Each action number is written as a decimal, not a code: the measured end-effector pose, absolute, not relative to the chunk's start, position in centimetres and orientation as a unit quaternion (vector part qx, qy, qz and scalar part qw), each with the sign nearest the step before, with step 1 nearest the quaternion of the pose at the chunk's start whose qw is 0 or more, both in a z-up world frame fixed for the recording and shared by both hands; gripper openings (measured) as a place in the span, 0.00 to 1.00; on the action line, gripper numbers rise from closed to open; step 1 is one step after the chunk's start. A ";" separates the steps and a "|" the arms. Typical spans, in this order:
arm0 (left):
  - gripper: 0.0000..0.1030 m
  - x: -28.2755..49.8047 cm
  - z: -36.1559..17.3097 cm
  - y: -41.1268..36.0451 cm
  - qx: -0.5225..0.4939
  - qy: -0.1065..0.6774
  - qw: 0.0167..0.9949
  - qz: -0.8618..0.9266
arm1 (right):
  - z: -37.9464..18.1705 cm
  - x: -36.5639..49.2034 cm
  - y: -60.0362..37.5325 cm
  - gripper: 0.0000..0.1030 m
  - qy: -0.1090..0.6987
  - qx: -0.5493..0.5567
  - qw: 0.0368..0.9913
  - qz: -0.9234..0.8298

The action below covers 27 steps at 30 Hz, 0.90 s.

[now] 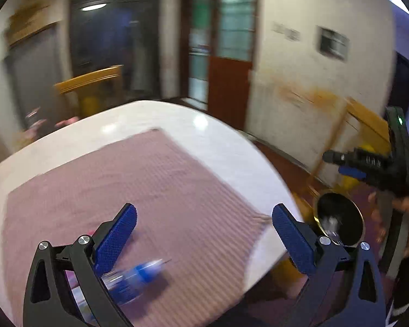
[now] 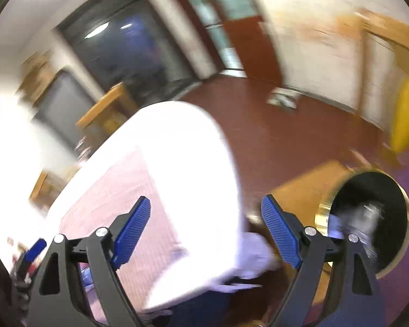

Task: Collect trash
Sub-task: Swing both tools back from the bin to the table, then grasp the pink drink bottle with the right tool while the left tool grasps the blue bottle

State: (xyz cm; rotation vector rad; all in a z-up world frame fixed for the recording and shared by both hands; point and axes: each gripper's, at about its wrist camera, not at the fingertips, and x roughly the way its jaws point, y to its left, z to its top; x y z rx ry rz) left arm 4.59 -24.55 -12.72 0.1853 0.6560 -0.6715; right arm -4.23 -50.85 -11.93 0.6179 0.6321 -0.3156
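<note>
Looking along my left gripper (image 1: 204, 231), I see its fingers (image 1: 114, 241) spread wide with nothing between them, hanging over the near part of the surface (image 1: 220, 141). Just below the left-hand finger lies a small blue and clear bottle (image 1: 133, 275) on its side on the pink striped mat (image 1: 139, 185), near the mat's front edge. It is blurred, but I judge it a light, thin plastic thing, likely slick and prone to roll, so I would close across its body crosswise rather than on the capped end. My right gripper (image 2: 205, 231) also has its fingers (image 2: 133, 231) apart and empty, held off the surface's right edge. Something white and crumpled (image 2: 256, 256) sits low between them, beside that edge; I cannot tell what it is. Past the right edge, on the floor, stands the black bin with a gold rim (image 1: 339, 219), already holding some pale litter. Room between edge and bin looks open, though a wooden chair (image 1: 365, 120) stands further back.
</note>
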 end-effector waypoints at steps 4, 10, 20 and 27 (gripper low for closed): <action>0.94 4.9 -10.6 -18.9 0.031 0.312 0.910 -0.269 | -9.8 0.4 -44.3 0.81 0.316 0.249 0.914 -0.060; 0.94 4.1 -8.7 -13.9 0.004 0.289 0.929 -0.230 | -6.6 4.8 -36.9 0.81 0.324 0.170 0.930 0.040; 0.94 4.3 -8.0 -9.2 -0.021 0.280 0.940 -0.191 | -5.0 10.0 -30.2 0.81 0.348 0.087 0.926 0.121; 0.94 5.3 -9.0 -8.0 -0.033 0.292 0.940 -0.175 | -4.4 12.5 -24.5 0.83 0.366 -0.108 0.896 0.225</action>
